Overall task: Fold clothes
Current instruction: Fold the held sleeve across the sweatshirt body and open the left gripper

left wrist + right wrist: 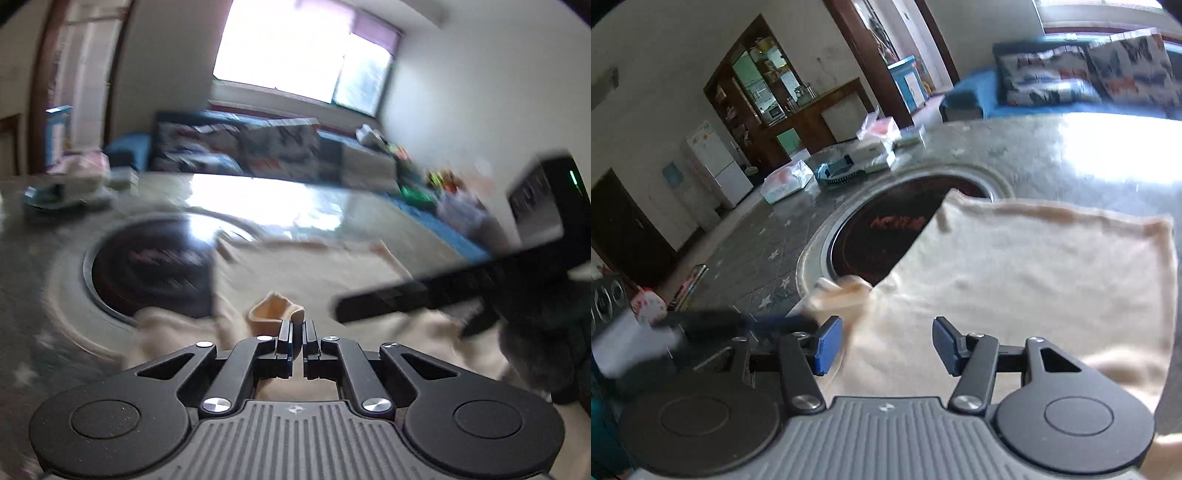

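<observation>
A cream garment (1034,266) lies spread on the grey star-patterned table (757,254), partly over a round dark inset (879,236). My right gripper (888,345) is open, its blue pads apart just above the garment's near edge. My left gripper (298,338) is shut on a bunched fold of the cream garment (275,312), held up off the table. In the right wrist view the left gripper (812,325) shows blurred at the garment's left corner. In the left wrist view the right gripper (443,291) shows as a dark blurred bar at the right.
The round dark inset (147,266) sits left of the cloth. Plastic-wrapped packages (786,179), a blue brush (838,173) and boxes (882,144) lie at the table's far side. A blue sofa with patterned cushions (236,144) stands beyond the table.
</observation>
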